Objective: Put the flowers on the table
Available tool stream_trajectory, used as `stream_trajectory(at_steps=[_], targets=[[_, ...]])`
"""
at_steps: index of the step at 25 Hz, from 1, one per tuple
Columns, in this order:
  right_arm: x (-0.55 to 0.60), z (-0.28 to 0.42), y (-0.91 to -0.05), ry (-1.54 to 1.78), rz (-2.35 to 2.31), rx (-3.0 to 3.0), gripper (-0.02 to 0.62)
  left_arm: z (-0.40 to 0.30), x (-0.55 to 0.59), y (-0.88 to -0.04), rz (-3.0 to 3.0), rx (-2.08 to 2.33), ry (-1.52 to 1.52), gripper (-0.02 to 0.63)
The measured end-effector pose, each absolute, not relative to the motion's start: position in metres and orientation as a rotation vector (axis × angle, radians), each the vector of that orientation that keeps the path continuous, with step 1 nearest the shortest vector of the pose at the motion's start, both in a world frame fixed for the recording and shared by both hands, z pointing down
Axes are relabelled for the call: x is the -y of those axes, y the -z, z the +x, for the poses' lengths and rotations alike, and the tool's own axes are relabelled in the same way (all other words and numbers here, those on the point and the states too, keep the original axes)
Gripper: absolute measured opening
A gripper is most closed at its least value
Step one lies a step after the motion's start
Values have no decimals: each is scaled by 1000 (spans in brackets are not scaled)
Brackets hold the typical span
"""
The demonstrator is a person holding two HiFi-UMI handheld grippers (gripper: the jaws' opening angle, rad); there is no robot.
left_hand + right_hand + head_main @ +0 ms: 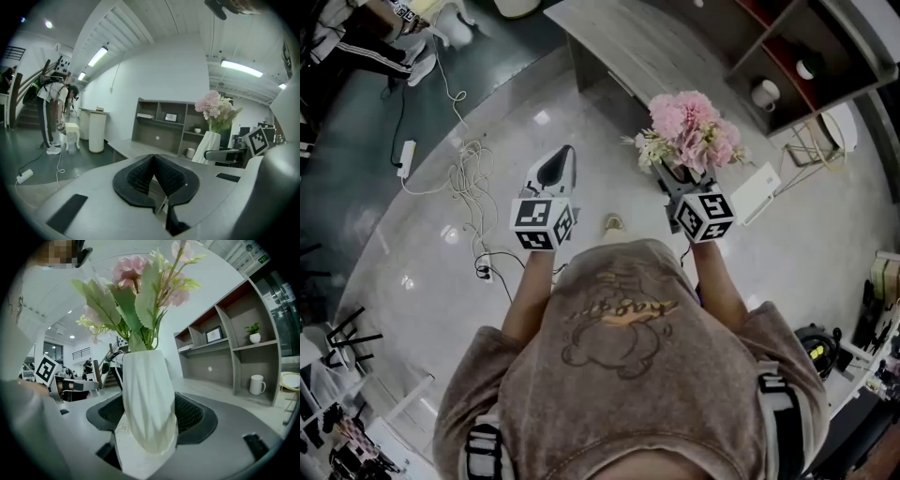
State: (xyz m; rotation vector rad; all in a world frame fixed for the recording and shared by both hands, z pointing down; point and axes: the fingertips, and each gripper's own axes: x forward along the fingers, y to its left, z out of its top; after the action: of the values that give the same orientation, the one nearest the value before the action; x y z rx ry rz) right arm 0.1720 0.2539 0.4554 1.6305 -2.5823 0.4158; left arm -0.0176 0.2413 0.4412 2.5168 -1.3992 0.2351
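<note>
A bunch of pink flowers [694, 127] stands in a white faceted vase [147, 399]. My right gripper [682, 173] is shut on the vase, whose body sits upright between the black pads [190, 416]. The blooms [136, 273] rise above the jaws. In the left gripper view the flowers [216, 107] and vase [207, 146] show at the right, held above the floor. My left gripper [551, 169] is shut with nothing in it, its pads [140, 176] meeting in a point. A long grey table [628, 42] lies ahead, past the flowers.
Grey shelving [787, 56] with a white mug [765, 94] stands behind the table. Cables [464, 178] and a power strip [406, 157] lie on the floor to the left. A white pedestal [97, 131] and stool [70, 131] stand at the far left, near a person [366, 37].
</note>
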Motion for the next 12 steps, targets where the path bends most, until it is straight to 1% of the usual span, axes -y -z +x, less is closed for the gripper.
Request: stream_trajectory(at_steps=[12], targets=[[-178, 177, -452, -384, 1539, 2647, 330, -6, -175, -437, 2498, 1480, -220, 18]])
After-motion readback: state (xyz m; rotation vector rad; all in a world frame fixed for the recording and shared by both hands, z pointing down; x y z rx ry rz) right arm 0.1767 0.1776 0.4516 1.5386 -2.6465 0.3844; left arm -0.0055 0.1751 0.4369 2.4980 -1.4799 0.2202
